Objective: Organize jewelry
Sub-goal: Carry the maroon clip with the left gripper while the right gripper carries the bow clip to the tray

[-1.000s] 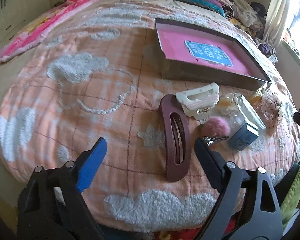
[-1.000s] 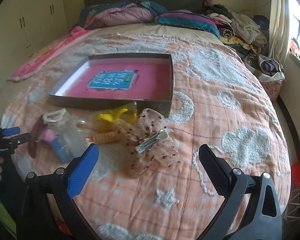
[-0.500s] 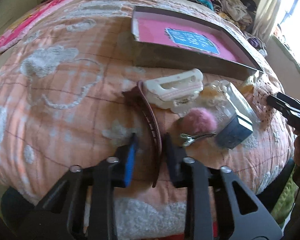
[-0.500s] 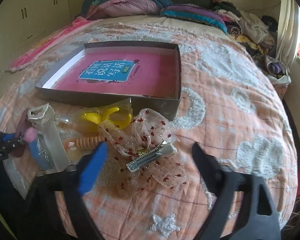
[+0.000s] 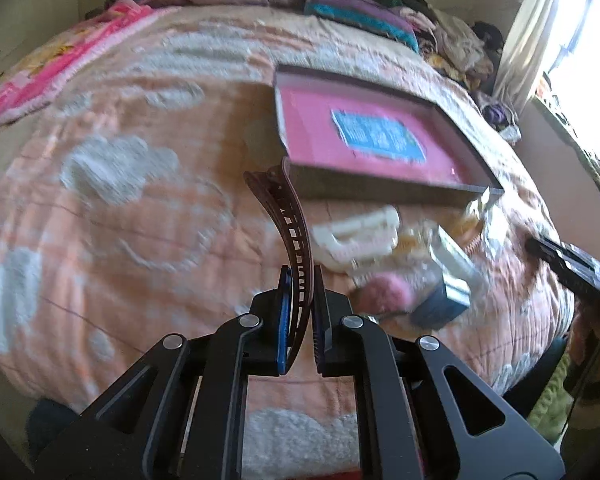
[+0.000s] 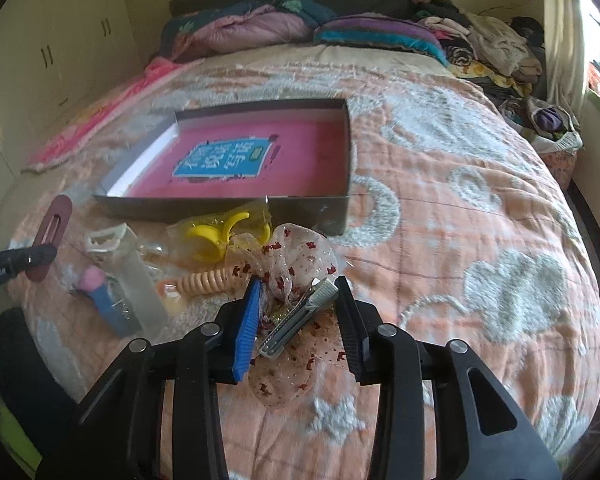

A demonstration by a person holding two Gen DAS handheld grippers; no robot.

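A bed under a peach quilt with white fluffy clouds fills both views, with folded bedding and clothes piled at its far end. On the quilt lies a shallow dark box with a pink floor and a blue label, its near wall facing a cluster of hair accessories. The left gripper is clamped on the near end of a long maroon hair clip, which stands on edge and curves up and away toward the near left corner of the box; in the right wrist view the same clip shows at far left, held above the quilt by the left gripper. Right of it lie a white claw clip, a pink pom-pom clip and a clear packet with a blue end, all blurred, so their contact with one another is hard to judge. The right gripper has just been closing and now stands narrow around a sheer bow with red specks and its silver alligator clip; the clip's tip seems to touch the right finger, while the blue-padded left finger sits at the bow's fabric. Just beyond are a yellow claw clip in a wrapper and a peach coiled hair tie.
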